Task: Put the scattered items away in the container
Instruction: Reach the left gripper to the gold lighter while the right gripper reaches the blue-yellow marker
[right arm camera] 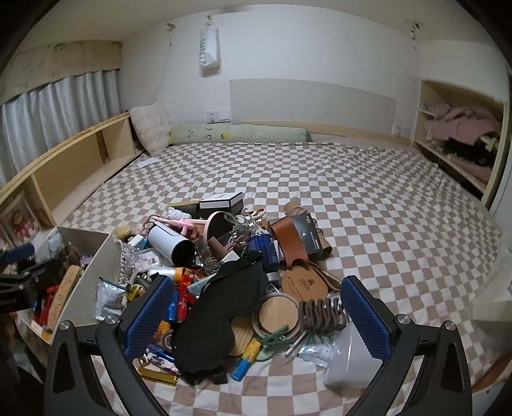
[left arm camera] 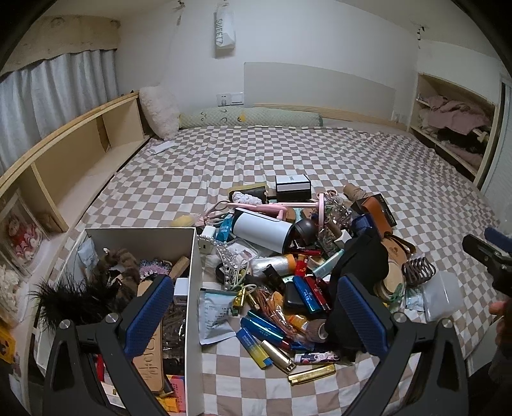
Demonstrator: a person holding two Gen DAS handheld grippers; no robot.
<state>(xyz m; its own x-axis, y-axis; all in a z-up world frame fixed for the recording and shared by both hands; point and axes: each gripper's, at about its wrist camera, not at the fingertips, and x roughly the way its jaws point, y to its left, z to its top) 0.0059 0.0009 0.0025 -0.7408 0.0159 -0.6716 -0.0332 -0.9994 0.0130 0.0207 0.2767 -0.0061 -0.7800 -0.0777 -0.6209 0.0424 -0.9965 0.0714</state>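
Both tongs, left (left arm camera: 252,315) and right (right arm camera: 252,315), gape empty between picks; next, grab from the pile (right arm camera: 224,272) for the box (left arm camera: 195,256).

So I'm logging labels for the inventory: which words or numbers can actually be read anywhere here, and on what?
"SWEET" on the white paper bag hanging on the wall.
"65 W" on the black flat carton in the pile.
Print on the silver foil sachet, the round brown leather tag, the blue tubes and the black-and-white box: too small or blurred to read.
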